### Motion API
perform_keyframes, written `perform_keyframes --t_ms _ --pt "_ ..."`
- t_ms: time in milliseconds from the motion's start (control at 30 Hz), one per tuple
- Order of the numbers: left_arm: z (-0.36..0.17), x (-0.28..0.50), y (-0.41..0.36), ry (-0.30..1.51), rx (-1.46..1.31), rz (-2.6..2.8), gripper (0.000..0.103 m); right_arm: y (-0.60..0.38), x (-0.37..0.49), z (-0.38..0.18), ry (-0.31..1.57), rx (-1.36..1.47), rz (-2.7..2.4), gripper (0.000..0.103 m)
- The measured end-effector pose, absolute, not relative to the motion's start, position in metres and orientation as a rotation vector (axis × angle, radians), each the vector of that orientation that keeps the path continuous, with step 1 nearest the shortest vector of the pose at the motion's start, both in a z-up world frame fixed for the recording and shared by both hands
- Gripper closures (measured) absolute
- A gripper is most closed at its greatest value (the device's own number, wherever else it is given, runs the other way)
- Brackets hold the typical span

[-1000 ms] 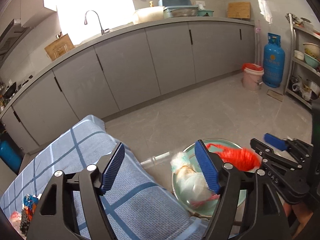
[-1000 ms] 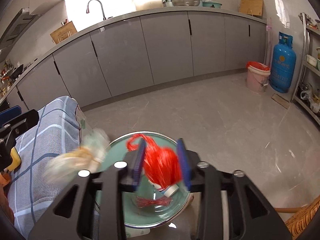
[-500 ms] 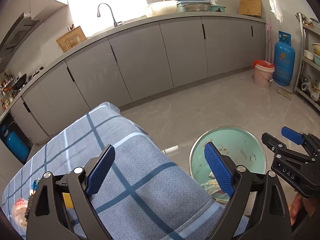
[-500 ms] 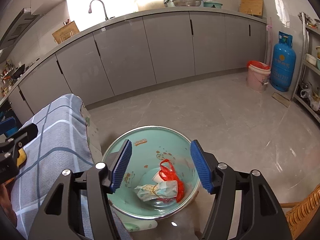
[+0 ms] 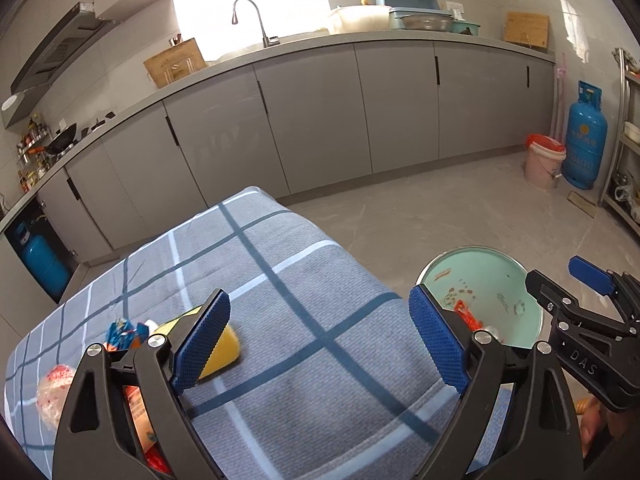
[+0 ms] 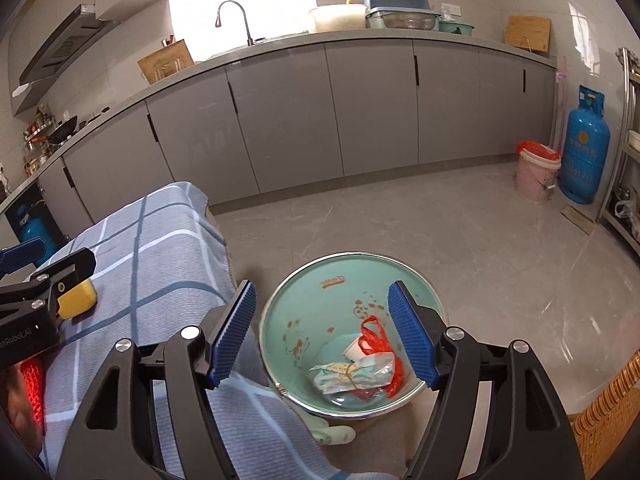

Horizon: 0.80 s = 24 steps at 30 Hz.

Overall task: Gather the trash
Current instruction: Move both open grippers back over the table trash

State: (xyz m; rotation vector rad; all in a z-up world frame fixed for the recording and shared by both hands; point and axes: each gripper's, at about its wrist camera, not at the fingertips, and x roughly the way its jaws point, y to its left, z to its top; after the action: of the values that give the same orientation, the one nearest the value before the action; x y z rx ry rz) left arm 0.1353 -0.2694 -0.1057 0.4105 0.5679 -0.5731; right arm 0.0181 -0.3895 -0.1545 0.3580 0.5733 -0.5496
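Note:
A mint green trash bin (image 6: 348, 280) stands on the floor beside the table; it also shows in the left wrist view (image 5: 500, 276). Inside lie a red plastic bag (image 6: 378, 340) and a crumpled clear wrapper (image 6: 352, 374). My right gripper (image 6: 322, 334) is open and empty above the bin. My left gripper (image 5: 318, 340) is open and empty above the blue checked tablecloth (image 5: 304, 280). On the cloth near its left finger lie a yellow packet (image 5: 224, 350), a blue and orange wrapper (image 5: 122, 332), a clear bag with red specks (image 5: 54, 384) and an orange packet (image 5: 138, 408).
Grey kitchen cabinets (image 5: 320, 112) run along the back wall. A blue gas cylinder (image 6: 584, 148) and a pink bucket (image 6: 536, 174) stand at the far right. A wicker chair edge (image 6: 608, 420) is at the lower right. A metal shelf (image 5: 628, 160) stands on the right.
My right gripper opened and dropped the red bag into the bin. The wrapper also fell in. My left gripper swung left over the tablecloth, bringing the remaining trash into view.

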Motion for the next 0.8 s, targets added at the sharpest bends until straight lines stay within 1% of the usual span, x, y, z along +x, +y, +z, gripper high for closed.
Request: perform_keyframes --t_ms 233,800 --pt "-0.097 0.135 -0.237 0.559 0.374 -0.539 0.013 -0.360 0.023 -0.141 0.557 0.324 -0.508 0.032" --pt "-0.086 0.137 -0.159 0.549 0.320 -0.439 0.013 -0.286 0.043 -0.123 0.566 0.254 -0.372 0.031"
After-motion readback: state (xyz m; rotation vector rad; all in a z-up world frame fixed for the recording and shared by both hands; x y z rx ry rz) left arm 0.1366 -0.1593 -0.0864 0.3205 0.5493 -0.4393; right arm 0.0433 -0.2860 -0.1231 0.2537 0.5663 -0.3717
